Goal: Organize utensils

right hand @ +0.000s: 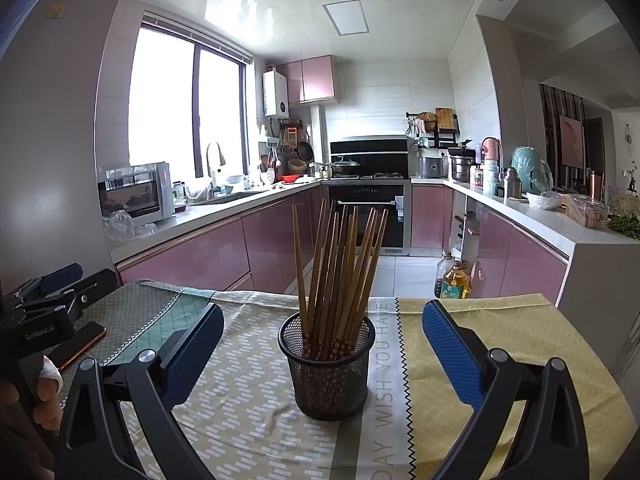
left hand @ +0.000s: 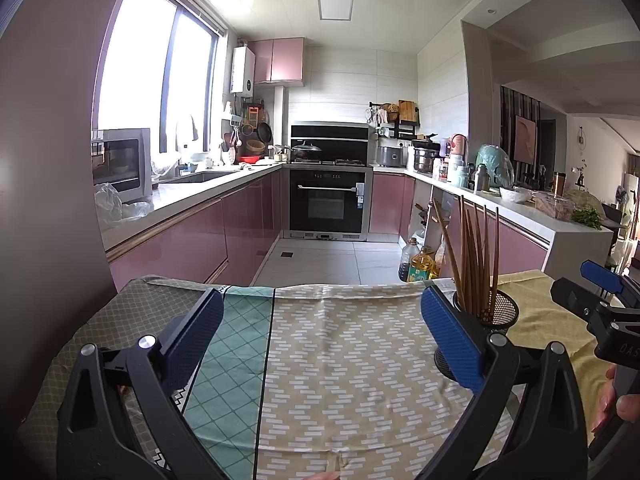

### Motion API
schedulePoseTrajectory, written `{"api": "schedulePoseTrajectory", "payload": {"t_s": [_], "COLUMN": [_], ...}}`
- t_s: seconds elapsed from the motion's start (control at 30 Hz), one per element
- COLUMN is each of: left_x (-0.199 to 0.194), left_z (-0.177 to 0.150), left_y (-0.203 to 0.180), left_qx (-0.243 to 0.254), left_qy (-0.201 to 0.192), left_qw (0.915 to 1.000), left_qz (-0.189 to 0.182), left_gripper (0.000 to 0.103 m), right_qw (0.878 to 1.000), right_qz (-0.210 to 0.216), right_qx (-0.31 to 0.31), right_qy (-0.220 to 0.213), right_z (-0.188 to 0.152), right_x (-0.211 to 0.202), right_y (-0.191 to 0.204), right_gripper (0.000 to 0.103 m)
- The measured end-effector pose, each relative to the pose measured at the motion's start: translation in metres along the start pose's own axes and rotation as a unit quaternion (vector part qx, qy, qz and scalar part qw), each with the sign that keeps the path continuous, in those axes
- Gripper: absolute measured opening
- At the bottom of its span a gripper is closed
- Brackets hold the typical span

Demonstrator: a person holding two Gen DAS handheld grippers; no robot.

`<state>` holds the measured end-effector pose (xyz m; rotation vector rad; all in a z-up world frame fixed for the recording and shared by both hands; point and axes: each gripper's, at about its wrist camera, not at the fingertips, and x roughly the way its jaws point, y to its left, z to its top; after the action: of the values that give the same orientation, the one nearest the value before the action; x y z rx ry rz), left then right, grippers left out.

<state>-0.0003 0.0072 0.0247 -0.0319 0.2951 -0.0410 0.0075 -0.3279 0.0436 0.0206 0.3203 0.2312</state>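
Observation:
A black mesh cup (right hand: 328, 372) stands upright on the patterned tablecloth (right hand: 240, 412) and holds several brown wooden chopsticks (right hand: 340, 264). My right gripper (right hand: 320, 344) is open and empty, with its blue pads on either side of the cup and apart from it. In the left wrist view the cup (left hand: 500, 312) and chopsticks (left hand: 476, 256) show behind the right finger. My left gripper (left hand: 320, 336) is open and empty over bare cloth (left hand: 340, 360). Each gripper shows at the edge of the other's view: the right one (left hand: 600, 300), the left one (right hand: 44, 304).
A dark phone (right hand: 80, 348) lies on the cloth at the left, under the left gripper. Beyond the table's far edge are the kitchen floor, oil bottles (right hand: 454, 280), pink cabinets (right hand: 240, 248) and an oven (right hand: 372, 216).

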Motion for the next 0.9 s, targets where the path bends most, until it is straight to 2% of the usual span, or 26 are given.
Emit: {"api": "schedulePoseTrajectory", "payload": {"t_s": [0.9], "left_x": [-0.0022], "left_z": [0.0022], "left_y": [0.0005], "left_qx": [0.001], "left_qy": [0.000], "left_qw": [1.0000], "left_qz": [-0.003], "left_gripper": [0.098], "right_qw": [1.000], "right_qz": [0.001], "right_qx": [0.003], "right_qy": [0.000], "right_z": [-0.0005], "right_x": [0.0007], "right_y": [-0.0007], "right_gripper": [0.096]}}
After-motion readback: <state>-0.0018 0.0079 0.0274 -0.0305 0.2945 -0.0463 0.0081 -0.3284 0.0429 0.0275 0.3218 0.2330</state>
